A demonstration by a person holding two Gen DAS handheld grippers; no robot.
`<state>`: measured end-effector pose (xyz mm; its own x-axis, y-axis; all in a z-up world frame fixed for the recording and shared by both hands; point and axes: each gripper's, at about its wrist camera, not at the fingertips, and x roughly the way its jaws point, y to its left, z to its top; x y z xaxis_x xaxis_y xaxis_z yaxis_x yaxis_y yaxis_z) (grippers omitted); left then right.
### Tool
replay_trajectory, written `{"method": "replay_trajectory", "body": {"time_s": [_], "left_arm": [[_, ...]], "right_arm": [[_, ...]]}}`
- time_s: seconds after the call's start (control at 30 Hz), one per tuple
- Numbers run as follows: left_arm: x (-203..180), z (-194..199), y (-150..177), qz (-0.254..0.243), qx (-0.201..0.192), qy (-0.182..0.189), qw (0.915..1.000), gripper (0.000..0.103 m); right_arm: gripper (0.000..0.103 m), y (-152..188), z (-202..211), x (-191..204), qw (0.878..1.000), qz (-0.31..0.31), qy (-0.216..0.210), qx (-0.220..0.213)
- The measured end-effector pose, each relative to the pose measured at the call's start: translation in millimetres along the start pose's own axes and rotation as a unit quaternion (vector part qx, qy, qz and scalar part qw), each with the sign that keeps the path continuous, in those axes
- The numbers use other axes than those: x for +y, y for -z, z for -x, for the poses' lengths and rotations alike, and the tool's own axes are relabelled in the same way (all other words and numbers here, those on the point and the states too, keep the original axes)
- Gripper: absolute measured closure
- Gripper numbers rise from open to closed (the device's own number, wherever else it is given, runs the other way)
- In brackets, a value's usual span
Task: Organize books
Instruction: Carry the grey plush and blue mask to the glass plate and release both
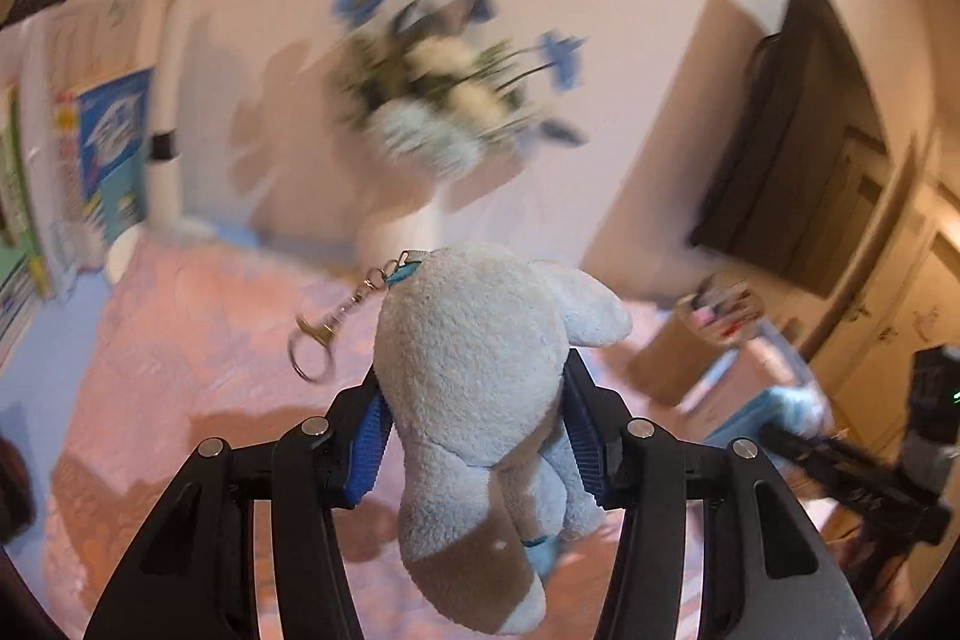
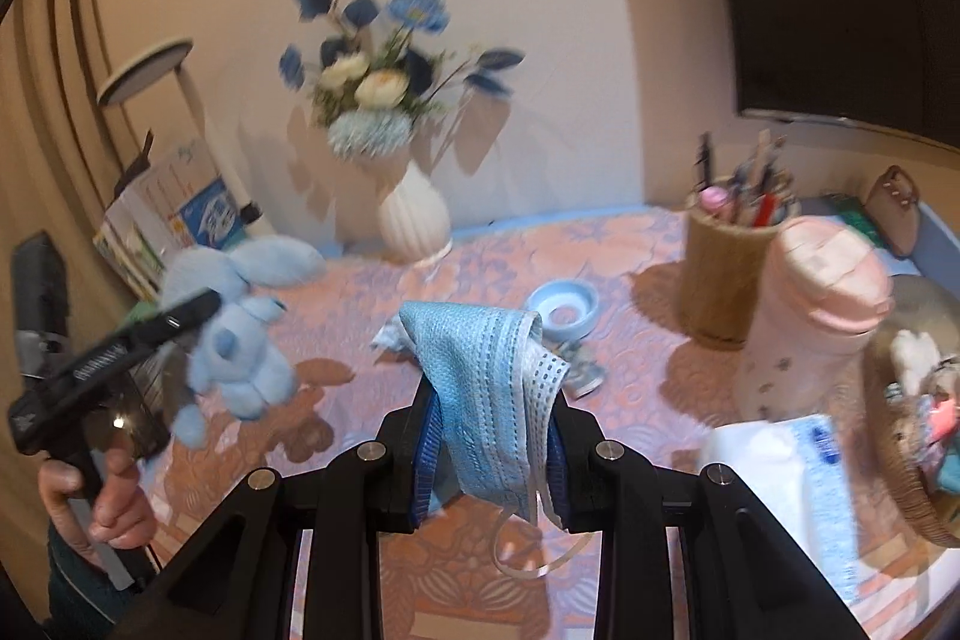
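Note:
Several books [image 2: 159, 220] lean against the wall at the back left of the table, also seen in the left wrist view as books [image 1: 102, 148]. My left gripper [image 1: 474, 400] is shut on a pale blue-white plush bunny [image 1: 474, 358] with a key ring [image 1: 312, 346], held above the pink tablecloth [image 1: 180, 340]. From the right wrist view, the same left gripper [image 2: 192, 310] and bunny [image 2: 240, 340] hang at the left, a hand on the handle. My right gripper [image 2: 495, 400] is shut on a blue face mask [image 2: 480, 370], its ear loops dangling.
A white vase of blue and white flowers [image 2: 414, 214] stands at the back. A pen holder [image 2: 726, 274], pink bottle [image 2: 816, 316], wicker basket [image 2: 906, 478] and tissue pack [image 2: 780, 466] crowd the right. A small blue dish [image 2: 561, 307] sits mid-table. A lamp [image 2: 192, 112] stands back left.

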<state>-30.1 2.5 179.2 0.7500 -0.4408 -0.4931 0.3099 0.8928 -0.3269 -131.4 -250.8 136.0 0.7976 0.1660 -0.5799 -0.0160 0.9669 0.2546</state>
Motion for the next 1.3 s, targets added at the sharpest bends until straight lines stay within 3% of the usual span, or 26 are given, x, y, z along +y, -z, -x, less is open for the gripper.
{"method": "replay_trajectory", "body": {"time_s": [0.2,0.37,0.53,0.63,0.77,0.97,1.03,1.07,1.1,1.17,1.3], "left_arm": [[-81,-21,-16,-0.044,0.018,0.096,0.9943,0.054],[-173,-48,-26,-0.090,0.033,0.155,0.9833,0.054],[-257,-73,-26,-0.135,0.043,0.199,0.9697,0.054],[-303,-99,-15,-0.154,0.069,0.216,0.9617,0.054],[-345,-139,7,-0.170,0.104,0.213,0.9566,0.054],[-375,-190,39,-0.167,0.162,0.200,0.9517,0.051],[-382,-202,48,-0.166,0.177,0.204,0.9484,0.048],[-387,-206,52,-0.175,0.183,0.206,0.9450,0.046],[-391,-207,55,-0.185,0.185,0.203,0.9435,0.037],[-395,-203,58,-0.206,0.172,0.194,0.9437,0.026],[-388,-183,51,-0.215,0.158,0.212,0.9401,0.024]], "right_arm": [[0.074,-9,37,-42,0.999,-0.030,0.033,-0.030],[0.074,-17,73,-90,0.993,-0.052,0.081,-0.063],[0.073,-42,120,-147,0.978,-0.080,0.165,-0.096],[0.073,-45,132,-187,0.969,-0.109,0.201,-0.098],[0.073,-35,122,-238,0.963,-0.168,0.198,-0.070],[0.073,-19,109,-291,0.950,-0.206,0.234,-0.022],[0.065,-11,102,-305,0.948,-0.216,0.235,0.002],[0.048,-9,100,-311,0.945,-0.221,0.240,0.013],[0.037,-6,97,-316,0.942,-0.227,0.246,0.022],[0.037,3,99,-323,0.938,-0.231,0.256,0.025],[0.037,10,113,-325,0.932,-0.234,0.275,0.019]]}}
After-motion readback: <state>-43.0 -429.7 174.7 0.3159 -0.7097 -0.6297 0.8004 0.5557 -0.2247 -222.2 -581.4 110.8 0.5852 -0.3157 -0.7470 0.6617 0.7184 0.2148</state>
